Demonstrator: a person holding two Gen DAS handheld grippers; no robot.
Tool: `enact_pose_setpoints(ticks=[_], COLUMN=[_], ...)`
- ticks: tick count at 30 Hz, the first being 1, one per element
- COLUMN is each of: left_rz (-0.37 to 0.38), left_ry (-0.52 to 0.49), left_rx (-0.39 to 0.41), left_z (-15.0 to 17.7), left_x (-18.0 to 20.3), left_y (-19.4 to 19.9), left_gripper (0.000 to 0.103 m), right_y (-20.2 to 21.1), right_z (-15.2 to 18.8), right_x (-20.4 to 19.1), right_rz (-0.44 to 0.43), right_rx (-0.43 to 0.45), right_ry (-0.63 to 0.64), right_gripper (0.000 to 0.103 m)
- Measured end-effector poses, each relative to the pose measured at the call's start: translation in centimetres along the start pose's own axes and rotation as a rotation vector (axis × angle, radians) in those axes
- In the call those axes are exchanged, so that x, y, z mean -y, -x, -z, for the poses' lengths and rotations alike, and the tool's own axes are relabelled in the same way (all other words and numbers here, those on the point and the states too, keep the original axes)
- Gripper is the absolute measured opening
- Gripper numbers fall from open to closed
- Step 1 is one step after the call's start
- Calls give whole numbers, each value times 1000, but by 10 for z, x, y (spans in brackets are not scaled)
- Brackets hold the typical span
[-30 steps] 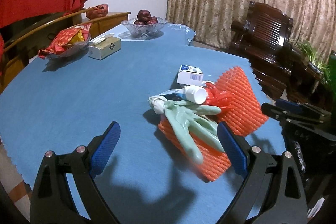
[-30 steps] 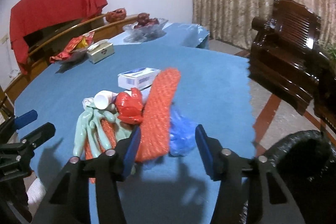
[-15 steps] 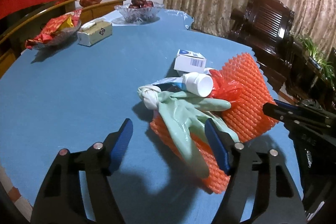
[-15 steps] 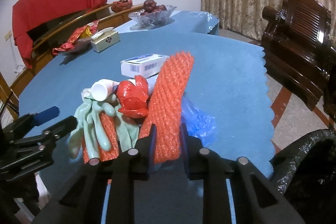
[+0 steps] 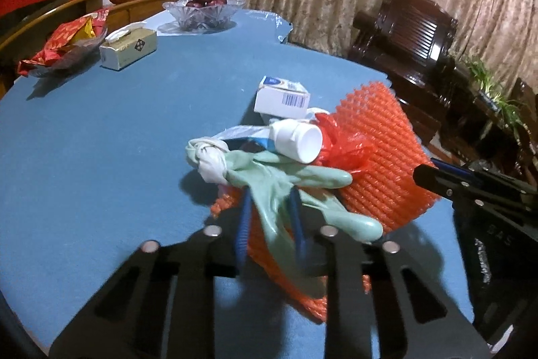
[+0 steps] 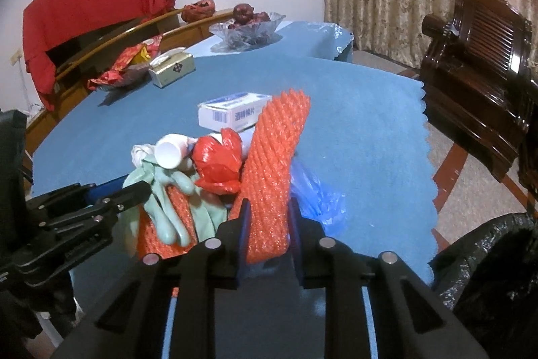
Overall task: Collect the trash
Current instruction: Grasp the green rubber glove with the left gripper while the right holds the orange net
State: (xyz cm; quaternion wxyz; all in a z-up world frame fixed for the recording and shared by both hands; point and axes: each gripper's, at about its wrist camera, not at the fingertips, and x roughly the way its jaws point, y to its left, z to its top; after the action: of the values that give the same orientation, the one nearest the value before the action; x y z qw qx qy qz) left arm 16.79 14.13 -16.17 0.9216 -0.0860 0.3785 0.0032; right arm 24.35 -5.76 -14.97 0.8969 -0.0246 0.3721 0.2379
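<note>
A trash heap lies on the blue tablecloth (image 5: 101, 140). My left gripper (image 5: 270, 224) is closing, and its blue pads pinch the pale green glove (image 5: 279, 187), which lies on an orange foam net (image 5: 289, 285). My right gripper (image 6: 267, 224) is shut on a second orange foam net (image 6: 275, 164), which stands up from the heap. Between them lie a white bottle (image 5: 297, 140), a red plastic bag (image 6: 218, 167) and a white box (image 6: 232, 113). A blue plastic bag (image 6: 316, 201) lies right of the held net.
A black trash bag (image 6: 487, 258) gapes beyond the table's scalloped right edge (image 6: 427, 157). At the far side stand a tissue box (image 5: 129, 47), a glass fruit bowl (image 5: 203, 12) and a dish of red wrappers (image 5: 64, 46). A dark wooden chair (image 5: 410, 32) is to the right.
My left gripper came forward and down over the green glove, and its wide jaws closed around it. My right gripper shut on the orange net and has held still since.
</note>
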Motion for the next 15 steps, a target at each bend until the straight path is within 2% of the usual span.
enact_pose_setpoints(ticks=[1,3,8,11,13,14,15], left_rz=[1,-3,-6,10,6,12,16], left_ry=[4,11,17,30,29,33,38], left_rx=[4,15,50,28,17,5,-3], left_z=[-1,-2,-7,-4,-1,1,2], left_x=[-1,-4,-11,-12,-10,-9,-9], left_y=[3,11,30,30,26,23,21], left_gripper=[15,6,2,2,6,11,26], right_y=[3,7,18,16,13,11,10], right_z=[-1,-4,-6,-3,0,1,2], right_x=[0,-2,-6,-7,-7,-7,-6], right_rz=[-7,-23,-40,-34,-26,-25,-25], right_rx=[7,14,31,23,6,-1,-6], right_ry=[0,1,10,4,0,-2,-2], right_gripper=[16,15,14,14,14,14,17])
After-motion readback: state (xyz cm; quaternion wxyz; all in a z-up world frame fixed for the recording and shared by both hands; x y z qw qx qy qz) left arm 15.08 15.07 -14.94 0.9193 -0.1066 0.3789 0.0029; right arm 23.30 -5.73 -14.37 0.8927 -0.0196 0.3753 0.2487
